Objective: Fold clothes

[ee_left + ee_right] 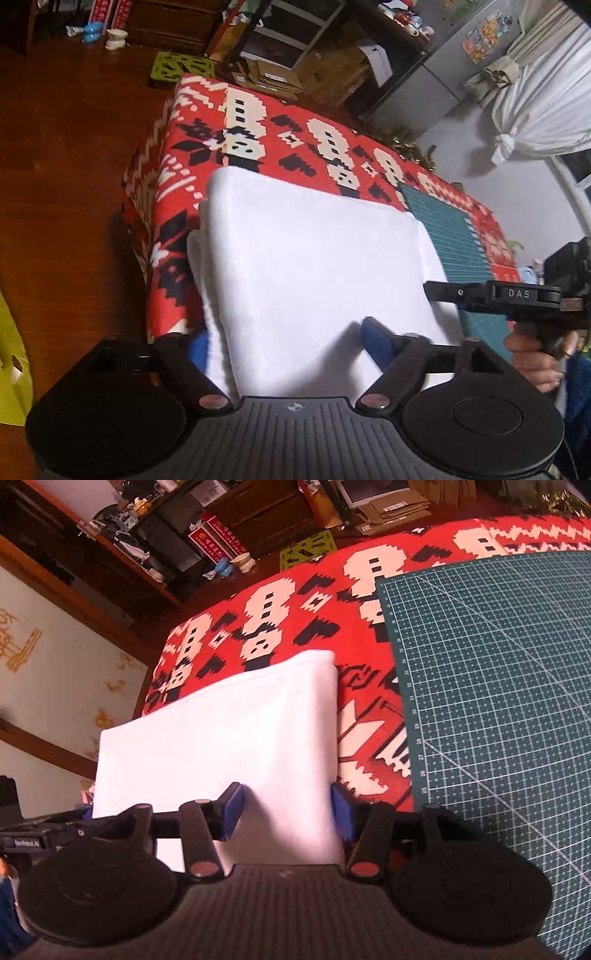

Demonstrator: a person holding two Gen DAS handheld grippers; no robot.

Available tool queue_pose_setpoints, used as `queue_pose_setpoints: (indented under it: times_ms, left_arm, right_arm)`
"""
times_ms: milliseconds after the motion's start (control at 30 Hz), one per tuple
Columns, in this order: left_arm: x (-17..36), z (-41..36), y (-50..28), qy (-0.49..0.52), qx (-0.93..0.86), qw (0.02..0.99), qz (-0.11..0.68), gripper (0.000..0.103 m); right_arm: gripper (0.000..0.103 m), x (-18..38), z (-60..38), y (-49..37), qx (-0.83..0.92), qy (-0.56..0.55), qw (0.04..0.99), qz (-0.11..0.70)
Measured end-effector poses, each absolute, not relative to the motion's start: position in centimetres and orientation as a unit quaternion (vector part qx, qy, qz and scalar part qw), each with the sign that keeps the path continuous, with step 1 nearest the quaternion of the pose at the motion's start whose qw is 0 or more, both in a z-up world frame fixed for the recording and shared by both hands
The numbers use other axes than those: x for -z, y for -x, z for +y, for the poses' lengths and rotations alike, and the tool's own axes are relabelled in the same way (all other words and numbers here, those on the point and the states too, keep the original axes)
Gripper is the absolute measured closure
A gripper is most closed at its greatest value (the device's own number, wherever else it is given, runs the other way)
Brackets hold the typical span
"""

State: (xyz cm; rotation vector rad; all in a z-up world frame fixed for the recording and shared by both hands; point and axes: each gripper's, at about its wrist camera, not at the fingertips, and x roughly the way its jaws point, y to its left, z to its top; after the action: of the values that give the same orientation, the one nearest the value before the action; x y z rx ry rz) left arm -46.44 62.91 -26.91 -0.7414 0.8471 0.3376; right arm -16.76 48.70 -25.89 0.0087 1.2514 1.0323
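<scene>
Left wrist: soft white folded cloth [314, 266] between parted blue pads [376, 343].

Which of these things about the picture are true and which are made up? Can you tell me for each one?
1. The folded white cloth lies on a red patterned cover. True.
2. The mat with the grid lines is yellow. False: it is dark green.
3. Both grippers have their fingers spread apart, with cloth between them. True: the left gripper and the right gripper are both open.
4. The white cloth covers the whole green mat. False: most of the mat is bare, beside the cloth.
5. The finger pads are blue. True.
</scene>
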Motion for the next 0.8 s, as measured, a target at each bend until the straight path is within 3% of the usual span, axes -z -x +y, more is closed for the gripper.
queue_pose_setpoints:
  times_ms: [100, 233, 567, 800]
  left_arm:
    - [26.7, 63.8, 46.8, 0.373, -0.171, 0.823, 0.393, 0.071]
    - [25.6, 64.3, 47.8, 0.399, -0.181, 0.821, 0.366, 0.075]
    - [20.9, 68.6, 43.9, 0.377, -0.198, 0.844, 0.326, 0.075]
    - [22.2, 75.0, 38.2, 0.374, -0.223, 0.828, 0.353, 0.076]
  right_arm:
    - [0.073, 25.8, 48.9, 16.9, -0.454, -0.011, 0.690, 0.564]
    - [0.089, 24.2, 49.2, 17.2, -0.452, -0.015, 0.701, 0.552]
    - [0.090, 18.8, 51.5, 14.5, -0.467, -0.058, 0.717, 0.514]
    - [0.090, 18.3, 57.5, 9.8, -0.458, -0.074, 0.726, 0.507]
